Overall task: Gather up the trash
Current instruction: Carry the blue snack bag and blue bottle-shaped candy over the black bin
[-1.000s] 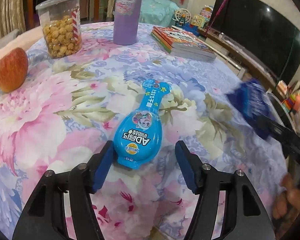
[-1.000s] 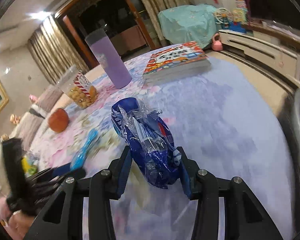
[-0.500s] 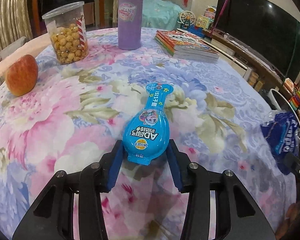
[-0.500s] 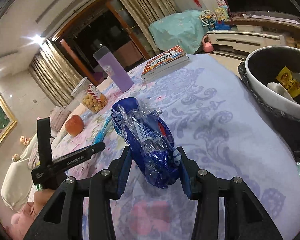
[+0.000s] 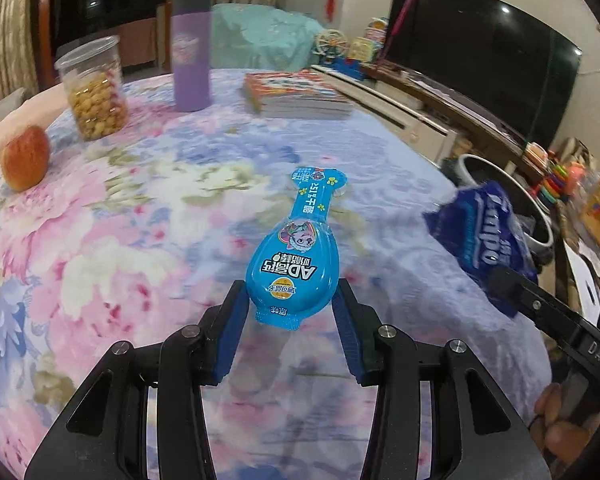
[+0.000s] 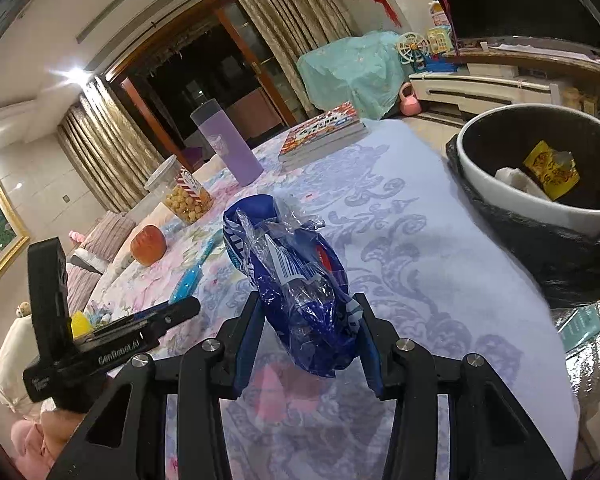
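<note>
Trash first: light-blue snack wrapper pinched by its wide end in the left claw, narrow neck pointing ahead and away, apparently lifted just clear of the floral counter. Crumpled dark-blue bag clamped between the pads of the right claw, bulging up and forward. Ahead and to the right of the right claw, trash bin with its black liner, mouth open, a yellow scrap already inside. Step in hand, by judgement: carry both pieces to the bin. Best done by bringing the right claw over the rim before letting go, not short of it, since loose film can catch the edge. Left claw to follow from behind, grip kept firm on the slick wrapper. Well ahead and to the left: apple, snack jar, purple tumbler, books, none of them trash.
</note>
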